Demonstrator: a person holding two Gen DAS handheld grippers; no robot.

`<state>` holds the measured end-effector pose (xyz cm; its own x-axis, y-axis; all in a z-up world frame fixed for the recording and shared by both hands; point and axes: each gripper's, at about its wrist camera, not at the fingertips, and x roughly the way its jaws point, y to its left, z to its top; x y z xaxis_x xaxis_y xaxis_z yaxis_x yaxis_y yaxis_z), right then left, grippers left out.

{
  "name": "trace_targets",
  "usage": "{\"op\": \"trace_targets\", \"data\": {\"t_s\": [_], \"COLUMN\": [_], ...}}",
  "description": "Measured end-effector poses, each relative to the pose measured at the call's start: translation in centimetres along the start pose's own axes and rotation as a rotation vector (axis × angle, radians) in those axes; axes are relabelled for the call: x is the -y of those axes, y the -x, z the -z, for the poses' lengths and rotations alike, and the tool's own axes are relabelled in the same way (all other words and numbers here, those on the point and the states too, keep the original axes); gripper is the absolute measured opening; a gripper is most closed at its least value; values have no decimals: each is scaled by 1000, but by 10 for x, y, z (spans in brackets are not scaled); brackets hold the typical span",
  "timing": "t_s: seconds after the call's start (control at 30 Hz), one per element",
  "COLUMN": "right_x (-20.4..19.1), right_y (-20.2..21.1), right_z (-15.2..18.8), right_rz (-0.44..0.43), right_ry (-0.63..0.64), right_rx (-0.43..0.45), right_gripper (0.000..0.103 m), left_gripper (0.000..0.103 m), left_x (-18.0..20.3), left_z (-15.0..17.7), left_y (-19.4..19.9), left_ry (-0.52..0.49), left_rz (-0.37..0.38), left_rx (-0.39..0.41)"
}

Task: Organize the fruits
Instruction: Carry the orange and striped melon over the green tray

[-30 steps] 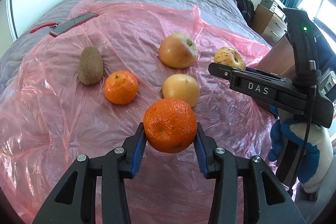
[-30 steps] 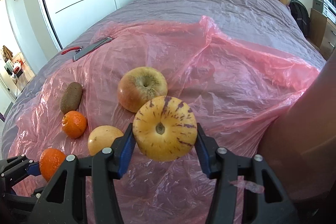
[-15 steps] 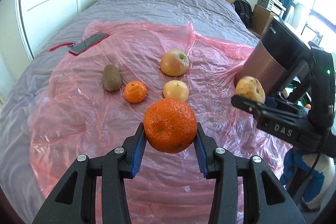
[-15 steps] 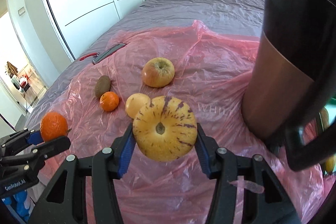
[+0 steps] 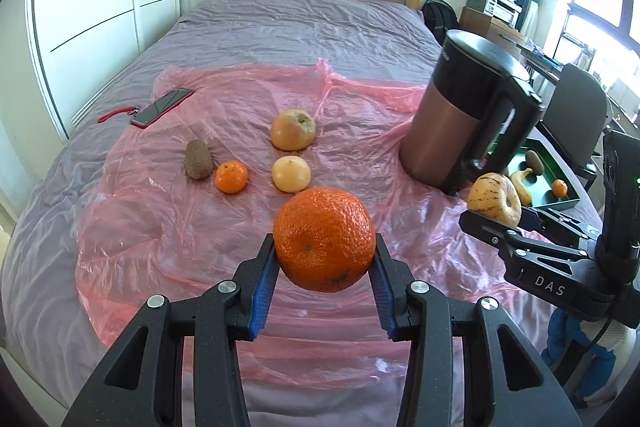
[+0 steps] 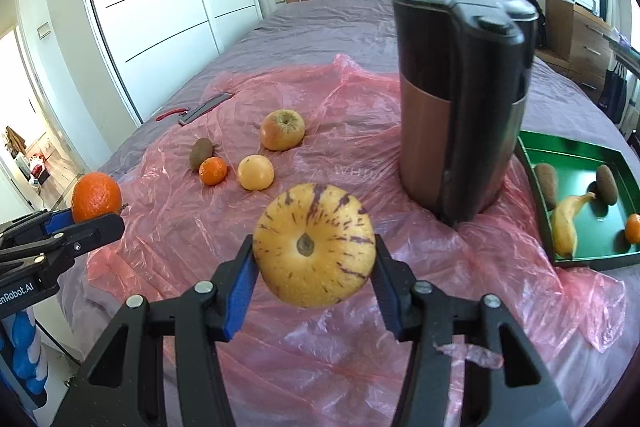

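My left gripper (image 5: 324, 259) is shut on a large orange (image 5: 325, 238) and holds it above the pink plastic sheet (image 5: 160, 235). My right gripper (image 6: 314, 267) is shut on a yellow purple-streaked melon (image 6: 315, 245), also held in the air. On the sheet lie a kiwi (image 5: 198, 159), a small mandarin (image 5: 231, 177), a pale yellow fruit (image 5: 291, 173) and an apple (image 5: 293, 129). A green tray (image 6: 576, 155) at the right holds two kiwis, a banana (image 6: 566, 223) and a mandarin.
A tall copper and black kettle (image 6: 460, 99) stands on the sheet between the loose fruit and the tray. A phone (image 5: 161, 102) with a red strap lies at the sheet's far left edge. The bed's headboard is behind.
Both grippers have pulled back and risen with their fruit. The loose fruit now looks smaller and farther, and the kettle and green tray have come into view.
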<state>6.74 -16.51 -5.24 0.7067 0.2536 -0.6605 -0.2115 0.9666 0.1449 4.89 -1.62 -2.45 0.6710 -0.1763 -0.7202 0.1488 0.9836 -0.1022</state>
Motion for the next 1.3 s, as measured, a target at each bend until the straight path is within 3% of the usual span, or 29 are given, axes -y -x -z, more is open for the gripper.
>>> {"op": "trace_targets", "data": {"t_s": [0.37,0.8,1.03,1.3], "right_x": [78,185,263,342], "right_y": [56,76,76,54], "right_z": [17,16,9,-2], "right_rz": [107,227,290,360], "right_ry": [-58,-161,-232,-249], "right_rx": [22,87,132,121], "right_gripper": [47,47,47,47], "left_gripper": [38,38,38,38], "left_x": [74,190,263,318], "left_z": [-11,-23,-41,-70], "left_y": [8,-10,-49,-112], "left_ry": [-61,-264,-404,-422], "left_rz": [99,232,292,315], "left_rx": [13,-28,-78,-100]}}
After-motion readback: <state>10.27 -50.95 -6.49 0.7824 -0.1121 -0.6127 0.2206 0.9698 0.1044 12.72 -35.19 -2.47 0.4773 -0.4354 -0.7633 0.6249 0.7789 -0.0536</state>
